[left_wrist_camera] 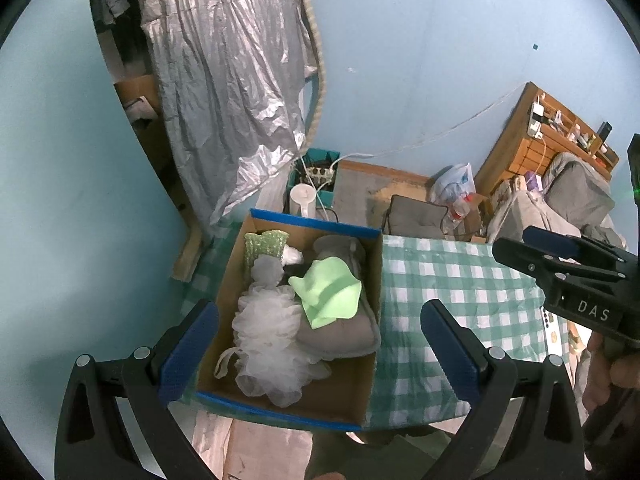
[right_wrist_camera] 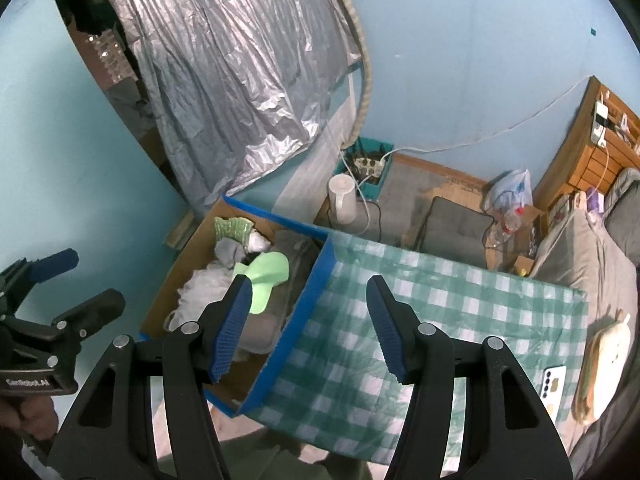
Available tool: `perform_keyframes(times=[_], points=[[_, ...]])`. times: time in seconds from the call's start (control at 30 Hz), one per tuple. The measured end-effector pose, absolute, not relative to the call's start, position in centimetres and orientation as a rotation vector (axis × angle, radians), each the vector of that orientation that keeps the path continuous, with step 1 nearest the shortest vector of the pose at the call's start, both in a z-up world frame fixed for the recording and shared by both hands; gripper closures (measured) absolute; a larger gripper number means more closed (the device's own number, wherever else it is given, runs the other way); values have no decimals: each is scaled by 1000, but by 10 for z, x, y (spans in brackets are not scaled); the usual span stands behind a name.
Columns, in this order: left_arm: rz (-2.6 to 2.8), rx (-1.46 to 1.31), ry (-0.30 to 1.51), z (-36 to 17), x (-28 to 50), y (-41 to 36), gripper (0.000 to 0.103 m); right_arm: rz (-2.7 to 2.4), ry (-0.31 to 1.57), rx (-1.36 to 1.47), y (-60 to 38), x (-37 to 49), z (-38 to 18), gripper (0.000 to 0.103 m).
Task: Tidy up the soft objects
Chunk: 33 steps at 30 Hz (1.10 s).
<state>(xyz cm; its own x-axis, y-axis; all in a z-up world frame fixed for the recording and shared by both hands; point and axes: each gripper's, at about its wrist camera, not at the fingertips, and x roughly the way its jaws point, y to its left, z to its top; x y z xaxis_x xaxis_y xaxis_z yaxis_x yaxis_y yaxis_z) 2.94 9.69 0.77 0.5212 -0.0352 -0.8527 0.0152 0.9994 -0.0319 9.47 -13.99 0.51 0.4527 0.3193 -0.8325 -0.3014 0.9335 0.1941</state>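
Both tools hang above the desk [right_wrist_camera: 460, 320] with fingers spread and nothing in them. The soft things sit in the cardboard box [left_wrist_camera: 362, 396] at the desk's left end: white bath pouf [left_wrist_camera: 272, 344], green cloth [left_wrist_camera: 328, 292], grey cushion [left_wrist_camera: 344, 336]. The left tool [left_wrist_camera: 320, 344] hovers right over the box, whose long side runs away from it; the right tool [right_wrist_camera: 310, 328] hangs beside the box's blue edge, further off.

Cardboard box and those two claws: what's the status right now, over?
Left claw open, empty, above the cardboard box. Right claw open, empty, over the checkered cloth. White loofah, green cloth, grey cushion boxed. Nothing in the way.
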Motion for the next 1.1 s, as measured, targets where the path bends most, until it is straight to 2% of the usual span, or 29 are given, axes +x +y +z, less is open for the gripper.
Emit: perform_keyframes(times=[1.1], points=[[-11,-11,1024,7,34,84,1,396,1029,5,-137,97,10,45]])
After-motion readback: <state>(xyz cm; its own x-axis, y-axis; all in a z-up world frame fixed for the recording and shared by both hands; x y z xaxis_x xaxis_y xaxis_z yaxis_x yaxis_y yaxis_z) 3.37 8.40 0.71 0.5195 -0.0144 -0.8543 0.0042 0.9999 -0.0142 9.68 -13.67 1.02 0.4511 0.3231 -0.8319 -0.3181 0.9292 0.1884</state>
